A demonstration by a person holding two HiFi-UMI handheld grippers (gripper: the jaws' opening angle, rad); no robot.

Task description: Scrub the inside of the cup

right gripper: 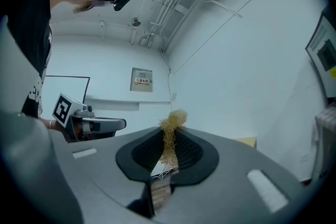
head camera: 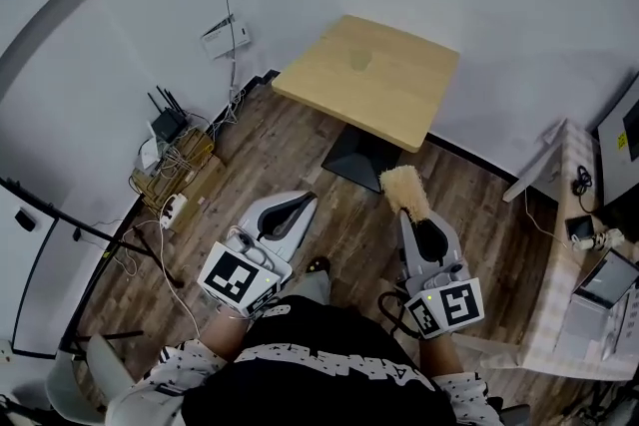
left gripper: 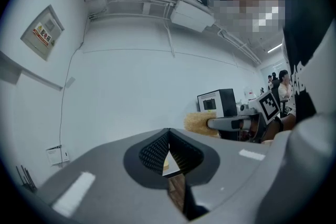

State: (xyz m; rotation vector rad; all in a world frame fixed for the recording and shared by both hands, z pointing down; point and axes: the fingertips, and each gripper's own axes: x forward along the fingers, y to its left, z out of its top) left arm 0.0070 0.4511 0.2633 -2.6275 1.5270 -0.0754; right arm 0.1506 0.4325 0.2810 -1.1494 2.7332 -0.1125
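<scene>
Scrubber is sitting pinched between the jaws of your right gripper, with its straw-coloured fibres poking out past the tips. Your left gripper is clenched on nothing, jaws meeting. Both are hanging at waist height over bare floor, with the table ahead at 12 o'clock. No cup is showing clearly; a faint pale mark on the tabletop may be it, but I am not telling you that for sure.

What could go wrong, as I am judging it:
- You are gripping the scrubber by a thin tuft only, so pushing it hard into a cup is likely to drag it out of the jaws.
- With the left jaws closed, you are not ready to steady anything; a cup scrubbed unheld is likely to skate or tip.
- If that mark is a clear cup, you are risking a misjudged reach and knocking it over.

Room for moving: the floor straight ahead is lying open as far as the table's near edge and its dark base. At 9 o'clock, cables and a router are crowding the wall. At 3 o'clock a desk is standing close beside your right elbow, so be keeping swings on that side small.
</scene>
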